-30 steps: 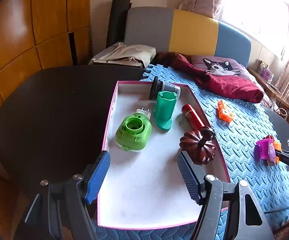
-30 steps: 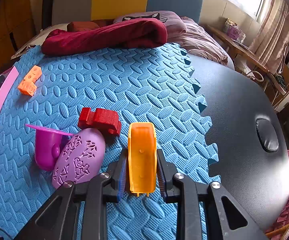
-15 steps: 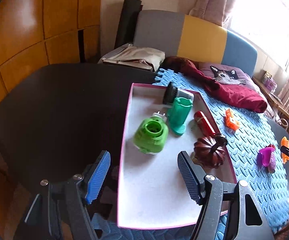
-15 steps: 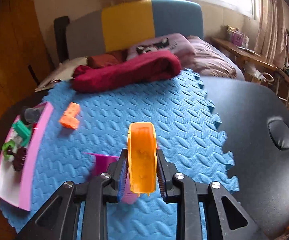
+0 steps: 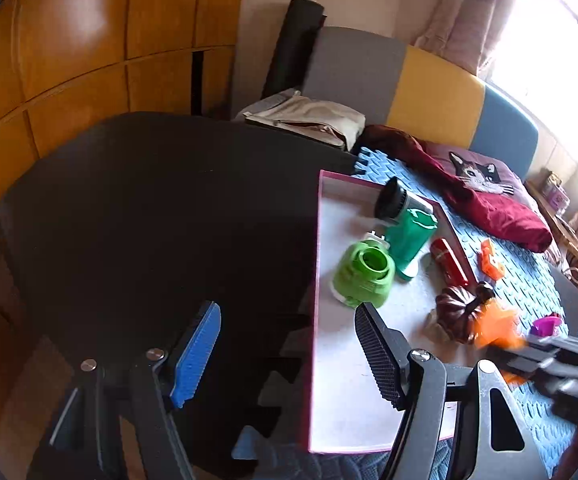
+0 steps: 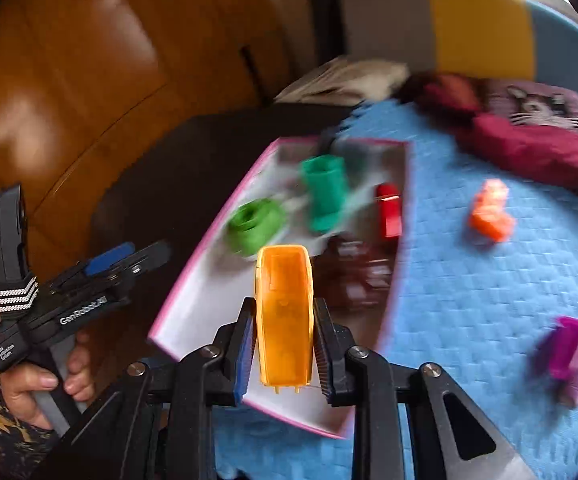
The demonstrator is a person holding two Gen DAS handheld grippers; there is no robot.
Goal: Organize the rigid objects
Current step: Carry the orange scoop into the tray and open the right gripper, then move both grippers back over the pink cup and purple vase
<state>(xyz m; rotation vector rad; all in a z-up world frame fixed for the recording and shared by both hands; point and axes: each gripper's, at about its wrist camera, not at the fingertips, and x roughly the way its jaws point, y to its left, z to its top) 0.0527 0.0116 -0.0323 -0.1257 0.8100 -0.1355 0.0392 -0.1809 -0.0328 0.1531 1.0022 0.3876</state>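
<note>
My right gripper (image 6: pixel 285 344) is shut on an orange plastic piece (image 6: pixel 285 316) and holds it above the near end of the pink-rimmed white tray (image 6: pixel 193 300). In the tray lie a light green round device (image 5: pixel 363 276), a teal cup (image 5: pixel 411 240), a black and silver cylinder (image 5: pixel 397 200), a red bottle (image 5: pixel 449 262) and a dark pumpkin (image 5: pixel 459 312). My left gripper (image 5: pixel 289 356) is open and holds nothing, over the dark table by the tray's left rim (image 5: pixel 316 280). It also shows in the right wrist view, as the left gripper (image 6: pixel 129 258) held by a hand (image 6: pixel 49 380).
An orange block (image 6: pixel 491 216) and purple pieces (image 6: pixel 577 352) lie on the blue foam mat (image 6: pixel 469 300) right of the tray. A dark red cloth (image 5: pixel 501 212) and a cat cushion lie at the far end. Wooden panels stand behind the dark table (image 5: pixel 149 220).
My right gripper has swung left off the mat, carrying the orange piece over the tray. My left gripper has shifted left, from above the tray to the dark table.
</note>
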